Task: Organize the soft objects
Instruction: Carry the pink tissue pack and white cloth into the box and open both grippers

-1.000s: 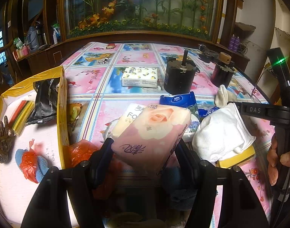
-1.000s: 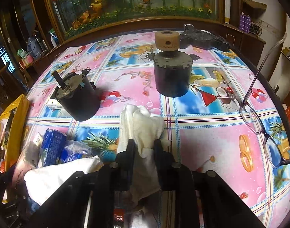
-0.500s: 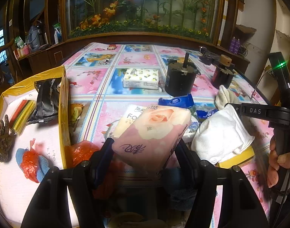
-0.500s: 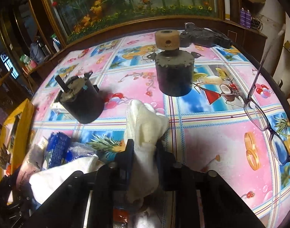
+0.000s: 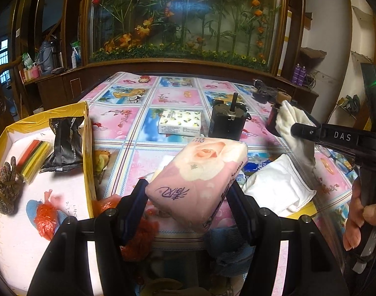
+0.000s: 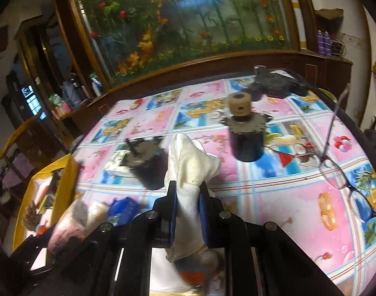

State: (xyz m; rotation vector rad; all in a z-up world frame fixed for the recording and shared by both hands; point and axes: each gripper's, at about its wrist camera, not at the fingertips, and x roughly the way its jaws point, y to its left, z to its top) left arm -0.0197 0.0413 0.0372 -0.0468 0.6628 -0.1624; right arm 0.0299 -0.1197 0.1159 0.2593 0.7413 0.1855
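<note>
From the left wrist view, the left tool grips one pink tissue pack between its two fingers, the pack tilted and lifted above the desk. On the desk beyond lie one small patterned tissue pack, one black cylinder with a shaft, and one folded white towel just right of the held pack. At the left stands one yellow-walled box holding one black packet, one bundle of coloured sticks and one orange bag. At the right, the right tool pinches one white cloth, with a hand on its handle.

From the right wrist view, which is blurred, the right tool is clamped almost shut on that one white cloth, which hangs clear of the desk. Two black cylinders show: one with a tan cap, one at the left. One pair of glasses lies at the right.
</note>
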